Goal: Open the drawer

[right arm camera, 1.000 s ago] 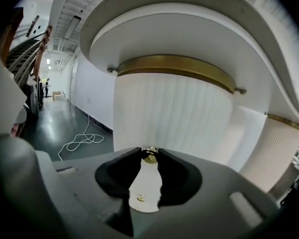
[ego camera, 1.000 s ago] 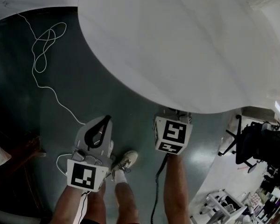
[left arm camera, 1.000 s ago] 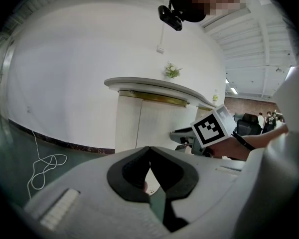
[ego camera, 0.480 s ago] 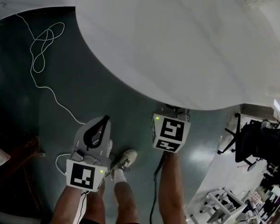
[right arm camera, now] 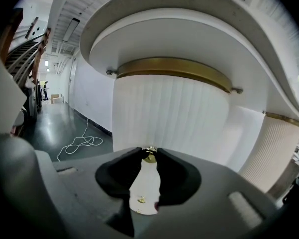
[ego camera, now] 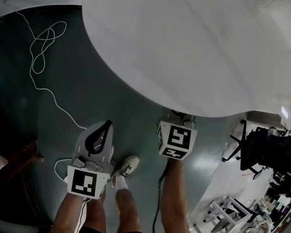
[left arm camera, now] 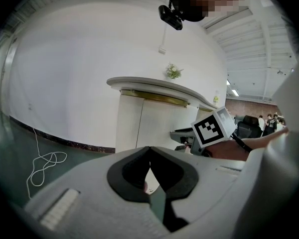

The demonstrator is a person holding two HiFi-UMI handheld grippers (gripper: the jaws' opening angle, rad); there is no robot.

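A small gold knob (right arm camera: 149,155) sticks out of the white ribbed front (right arm camera: 174,116) of a curved counter, below a gold band. My right gripper (right arm camera: 149,152) is shut on this knob, one dark pad on either side. In the head view only its marker cube (ego camera: 177,140) shows, with the jaws hidden under the round white countertop (ego camera: 194,47). My left gripper (ego camera: 102,126) hangs over the dark floor to the left of the counter, shut with nothing in it; in the left gripper view its tips (left arm camera: 148,149) meet.
A white cable (ego camera: 42,50) lies looped on the dark green floor at the left. The person's shoe (ego camera: 125,168) is between the two arms. A black office chair (ego camera: 262,152) and other furniture stand at the right. A small plant (left arm camera: 173,72) sits on the counter.
Both grippers stay where they were. Only the head view has shifted slightly.
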